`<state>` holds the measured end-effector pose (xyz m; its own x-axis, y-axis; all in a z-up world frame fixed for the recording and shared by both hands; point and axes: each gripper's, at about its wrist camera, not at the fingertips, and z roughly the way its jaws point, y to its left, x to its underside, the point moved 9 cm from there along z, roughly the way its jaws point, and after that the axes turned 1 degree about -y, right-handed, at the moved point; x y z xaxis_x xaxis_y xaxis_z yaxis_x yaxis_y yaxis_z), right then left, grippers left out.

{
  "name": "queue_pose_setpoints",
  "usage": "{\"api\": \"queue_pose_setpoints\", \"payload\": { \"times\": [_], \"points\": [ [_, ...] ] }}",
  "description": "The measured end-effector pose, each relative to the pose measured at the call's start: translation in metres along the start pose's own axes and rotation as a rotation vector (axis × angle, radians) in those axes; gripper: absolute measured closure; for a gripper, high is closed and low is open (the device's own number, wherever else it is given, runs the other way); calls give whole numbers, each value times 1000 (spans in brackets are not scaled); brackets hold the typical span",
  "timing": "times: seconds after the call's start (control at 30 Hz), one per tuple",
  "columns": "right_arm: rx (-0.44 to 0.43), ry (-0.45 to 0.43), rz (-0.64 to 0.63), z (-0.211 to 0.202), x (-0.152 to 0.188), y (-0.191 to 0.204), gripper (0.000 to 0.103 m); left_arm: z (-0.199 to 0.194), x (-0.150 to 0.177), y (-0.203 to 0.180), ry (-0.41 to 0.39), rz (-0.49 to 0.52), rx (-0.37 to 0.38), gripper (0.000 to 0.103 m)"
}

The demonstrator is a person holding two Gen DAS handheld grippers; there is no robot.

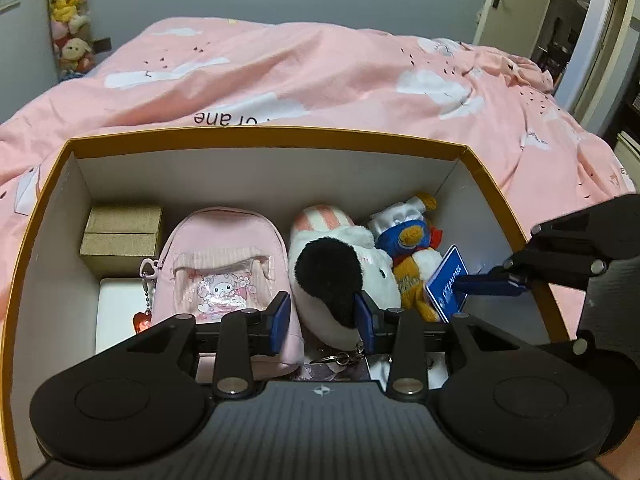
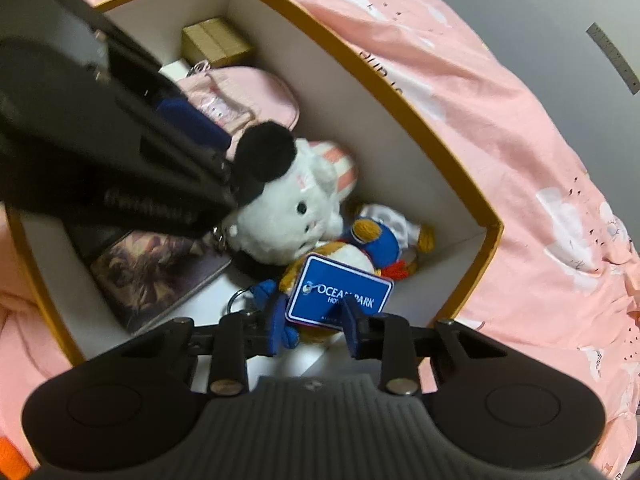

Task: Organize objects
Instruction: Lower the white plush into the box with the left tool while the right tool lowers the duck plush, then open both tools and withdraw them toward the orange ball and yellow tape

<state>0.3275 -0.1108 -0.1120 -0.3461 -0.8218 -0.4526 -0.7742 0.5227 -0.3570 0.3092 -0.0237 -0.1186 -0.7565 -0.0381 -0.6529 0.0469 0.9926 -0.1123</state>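
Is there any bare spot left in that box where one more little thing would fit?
Little. In the box, bare white floor shows between the picture book and the blue-tagged plush. The far side is crowded: gold box, pink mini backpack and white plush sit packed side by side. Outside, the pink duvet lies open.

Backpack (image 1: 224, 264) in box (image 1: 264, 136), between carton (image 1: 122, 240) and plush (image 1: 340, 276)

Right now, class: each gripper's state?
Left gripper: closed on the white plush, at its black ear.
Right gripper: at the blue tag; grip cannot be told.
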Motion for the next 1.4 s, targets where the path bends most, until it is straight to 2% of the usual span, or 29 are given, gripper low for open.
{"api": "queue_pose_setpoints", "payload": {
  "times": [0.23,0.37,0.57,0.63,0.73,0.9,0.97,1.03,1.1,1.13,1.2,1.27,1.4],
  "points": [
    [27,-7,-17,5,-8,4,73,-2,0,-1,-19,12,-17,58],
    [5,-9,54,-3,-8,-1,72,-8,2,-3,-48,27,-21,57],
    [-16,-67,164,-42,-4,-6,63,-27,4,-7,-105,58,-48,54],
    [3,-97,197,-55,-2,-7,53,-38,2,-9,-135,79,-64,53],
    [11,-147,252,-78,3,-7,49,-61,1,-13,-188,95,-66,48],
    [29,-234,373,-116,15,-6,40,-92,5,-22,-226,109,-42,47],
    [32,-258,405,-130,22,-1,39,-102,9,-25,-237,127,-48,41],
    [56,-286,410,-141,29,7,39,-109,17,-30,-228,162,-36,39],
    [81,-302,400,-148,37,18,38,-115,31,-35,-186,189,3,39],
    [93,-302,406,-151,42,21,34,-118,38,-36,-167,189,25,39],
    [105,-302,428,-154,52,30,32,-124,52,-36,-131,180,67,39],
    [86,-306,454,-154,62,39,32,-130,64,-36,-110,174,98,39],
    [26,-248,530,-149,82,60,32,-138,90,-34,-47,157,169,39]
  ]
}}
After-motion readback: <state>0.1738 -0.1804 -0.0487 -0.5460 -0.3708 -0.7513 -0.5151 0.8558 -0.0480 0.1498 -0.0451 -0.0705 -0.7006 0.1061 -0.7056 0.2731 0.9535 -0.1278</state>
